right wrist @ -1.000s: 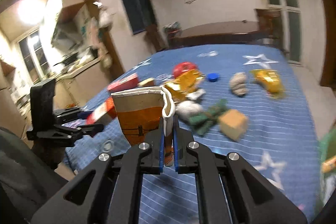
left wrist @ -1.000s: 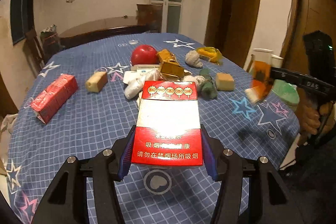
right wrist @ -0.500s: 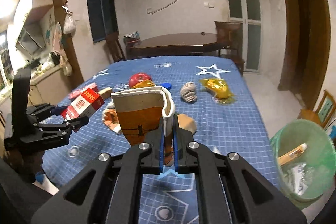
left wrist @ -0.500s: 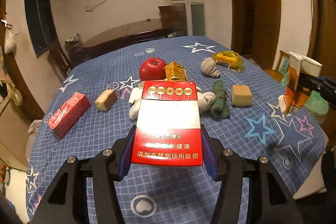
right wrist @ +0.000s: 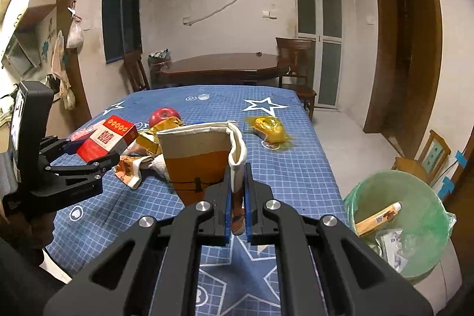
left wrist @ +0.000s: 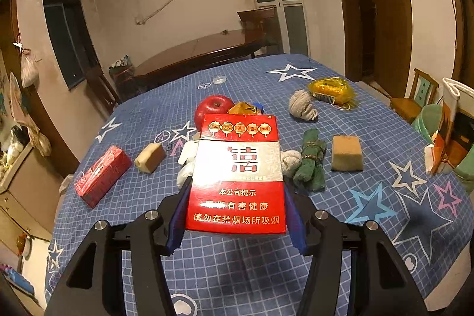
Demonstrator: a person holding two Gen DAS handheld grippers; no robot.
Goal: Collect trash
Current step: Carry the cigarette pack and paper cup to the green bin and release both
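Note:
My left gripper [left wrist: 235,215] is shut on a red and white cigarette pack [left wrist: 237,171] and holds it above the blue star tablecloth [left wrist: 370,215]. It also shows in the right wrist view [right wrist: 89,156] with the pack [right wrist: 108,138]. My right gripper [right wrist: 237,203] is shut on a crushed orange and white paper cup [right wrist: 198,162], also seen at the right edge of the left wrist view [left wrist: 453,129]. A green-lined trash bin [right wrist: 397,221] with some trash in it stands off the table's right edge, low right of the right gripper.
On the table lie a red apple [left wrist: 211,107], a red carton [left wrist: 102,175], two tan blocks [left wrist: 346,153], a green bundle [left wrist: 311,163], a yellow wrapper [left wrist: 331,89], white wads and a gold packet. A wooden table and chairs stand behind.
Both grippers have pulled back and risen from the table, each still holding its item. The right view has turned right, and the trash bin has come fully into view.

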